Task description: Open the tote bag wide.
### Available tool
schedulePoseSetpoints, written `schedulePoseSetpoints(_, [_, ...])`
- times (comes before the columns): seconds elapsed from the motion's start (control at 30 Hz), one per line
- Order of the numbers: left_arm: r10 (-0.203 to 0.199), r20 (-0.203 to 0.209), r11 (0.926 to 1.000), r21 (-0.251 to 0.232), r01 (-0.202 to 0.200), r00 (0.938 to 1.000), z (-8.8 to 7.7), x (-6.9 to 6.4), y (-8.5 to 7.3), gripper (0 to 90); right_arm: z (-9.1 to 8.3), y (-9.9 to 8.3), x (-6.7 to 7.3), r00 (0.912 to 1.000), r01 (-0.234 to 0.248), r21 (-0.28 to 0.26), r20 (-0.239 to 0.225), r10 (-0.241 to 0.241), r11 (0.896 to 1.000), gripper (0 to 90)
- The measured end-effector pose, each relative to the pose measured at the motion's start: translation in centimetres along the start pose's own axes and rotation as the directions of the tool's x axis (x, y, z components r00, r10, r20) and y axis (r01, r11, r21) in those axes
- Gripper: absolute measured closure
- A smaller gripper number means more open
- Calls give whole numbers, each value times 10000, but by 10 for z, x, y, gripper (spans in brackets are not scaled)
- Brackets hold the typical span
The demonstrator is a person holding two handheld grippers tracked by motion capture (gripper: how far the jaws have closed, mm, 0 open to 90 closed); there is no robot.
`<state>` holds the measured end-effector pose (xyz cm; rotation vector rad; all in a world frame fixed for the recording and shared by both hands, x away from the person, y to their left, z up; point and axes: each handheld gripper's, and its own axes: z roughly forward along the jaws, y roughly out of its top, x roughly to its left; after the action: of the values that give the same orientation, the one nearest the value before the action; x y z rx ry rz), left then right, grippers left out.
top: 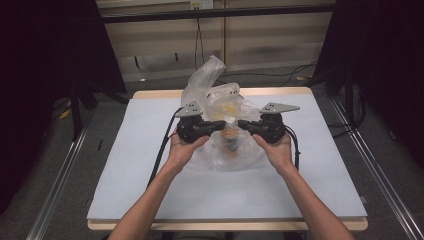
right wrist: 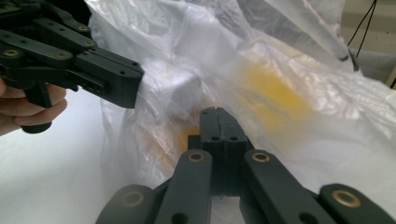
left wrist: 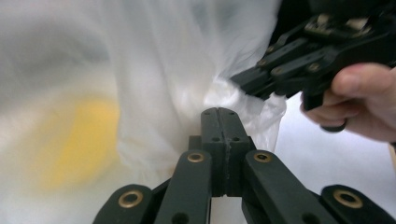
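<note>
A crumpled clear plastic bag (top: 210, 85) stands in the middle of the table, with yellow and orange contents (top: 231, 134) showing blurred through the film. My left gripper (top: 222, 124) and right gripper (top: 241, 124) face each other tip to tip at the bag's front, low over the table. Both pairs of jaws are pressed together. In the left gripper view the film (left wrist: 154, 70) bunches in folds at my left gripper (left wrist: 222, 111), and the right gripper (left wrist: 240, 80) pinches the same bunch. From the right gripper view, my right gripper (right wrist: 217, 111) meets the bag (right wrist: 299, 107) beside the left gripper (right wrist: 133, 91).
The bag sits on a pale grey board (top: 150, 165) laid over a wooden table. Cables (top: 162, 150) trail from both grippers toward the person. Dark curtains and metal floor rails (top: 60, 175) flank the table on each side.
</note>
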<state>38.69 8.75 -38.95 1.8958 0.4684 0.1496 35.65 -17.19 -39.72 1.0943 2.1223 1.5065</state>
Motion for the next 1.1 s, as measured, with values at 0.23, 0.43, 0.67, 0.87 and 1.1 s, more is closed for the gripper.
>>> schedulePoseSetpoints(0.23, [-20,-129,9980,632,28,9999,-1,6,-24,900,1,-21,-3,9999,-137,452,89,133,9989,900])
schedulePoseSetpoints(0.43, [-292,-371,9935,1093,331,9989,5,12,-48,900,6,-35,-5,9996,-297,743,43,294,9968,900])
schedulePoseSetpoints(0.67, [-526,-409,9847,1639,586,9978,20,15,-69,900,19,-54,-7,9988,-474,1166,-17,479,9920,900])
schedulePoseSetpoints(0.87, [-742,-546,9736,2124,842,9957,28,19,-84,900,29,-68,-11,9990,-446,1692,33,447,9846,900])
schedulePoseSetpoints(1.1, [-785,-590,9654,2445,906,9952,31,21,-92,900,36,-79,-15,9992,-360,2365,268,306,9710,900])
